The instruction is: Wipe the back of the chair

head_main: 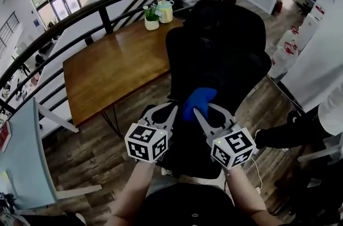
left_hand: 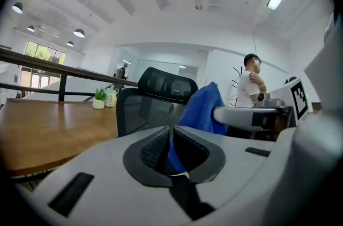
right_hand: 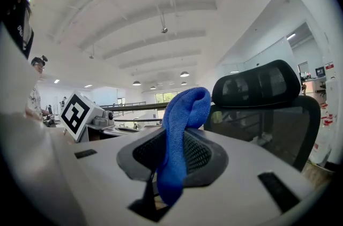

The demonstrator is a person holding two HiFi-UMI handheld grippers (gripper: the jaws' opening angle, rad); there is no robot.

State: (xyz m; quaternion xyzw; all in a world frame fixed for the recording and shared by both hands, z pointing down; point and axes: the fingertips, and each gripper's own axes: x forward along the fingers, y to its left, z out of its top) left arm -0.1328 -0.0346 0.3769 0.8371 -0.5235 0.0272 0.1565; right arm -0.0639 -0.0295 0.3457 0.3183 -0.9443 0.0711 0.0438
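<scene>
The left gripper (head_main: pixel 177 111) and the right gripper (head_main: pixel 196 112) each pinch one blue cloth (head_main: pixel 199 98) just before the black chair back (head_main: pixel 220 43), with a wooden table (head_main: pixel 115 69) near on the left and open floor (head_main: pixel 256 104) on the right.

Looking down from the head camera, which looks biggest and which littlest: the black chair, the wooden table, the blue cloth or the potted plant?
1. black chair and wooden table: they look about alike, and the chair is nearer, so I won't rank them
2. blue cloth
3. potted plant
</scene>
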